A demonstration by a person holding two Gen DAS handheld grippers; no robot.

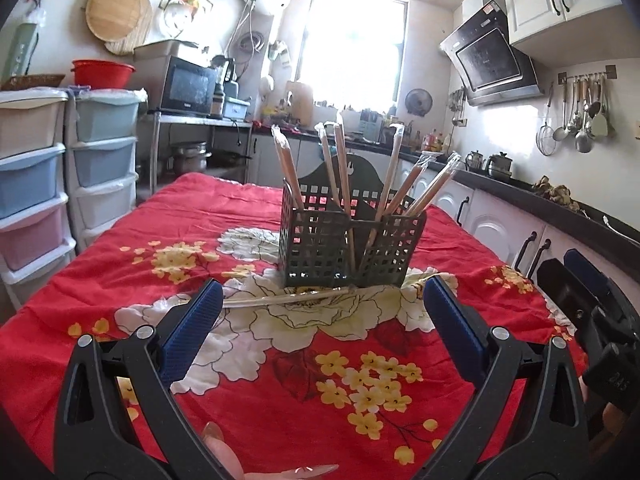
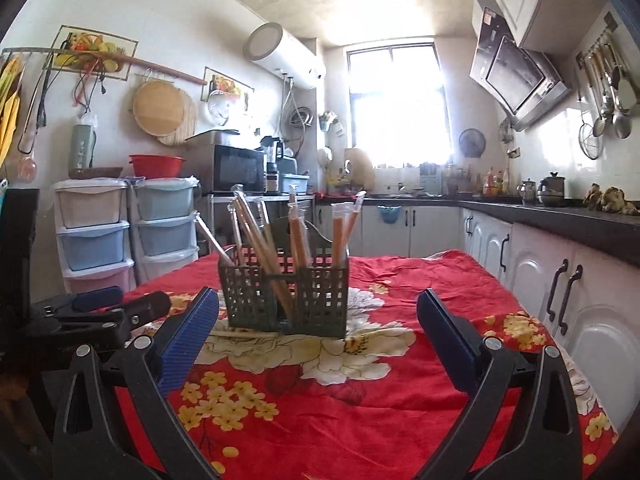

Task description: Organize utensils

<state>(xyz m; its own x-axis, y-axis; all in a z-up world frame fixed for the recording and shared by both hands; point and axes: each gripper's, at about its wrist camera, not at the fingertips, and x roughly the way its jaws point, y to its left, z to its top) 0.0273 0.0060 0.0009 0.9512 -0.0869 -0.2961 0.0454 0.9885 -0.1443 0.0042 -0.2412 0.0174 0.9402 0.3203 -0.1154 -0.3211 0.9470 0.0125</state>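
A dark green lattice utensil holder [image 1: 352, 246] stands on the red floral tablecloth [image 1: 280, 380], with several plastic-wrapped chopstick pairs [image 1: 342, 168] standing in its compartments. One wrapped pair [image 1: 288, 299] lies flat on the cloth just in front of the holder. My left gripper [image 1: 322, 308] is open and empty, just short of that lying pair. In the right wrist view the holder [image 2: 286, 292] and the lying pair [image 2: 244, 334] sit ahead of my right gripper [image 2: 318, 316], which is open and empty. The left gripper's body [image 2: 92, 312] shows at the left.
The right gripper's body [image 1: 592, 312] shows at the right edge of the left wrist view. Stacked plastic drawers [image 1: 60, 168] stand left of the table. White cabinets [image 2: 560, 292] under a dark counter run along the right.
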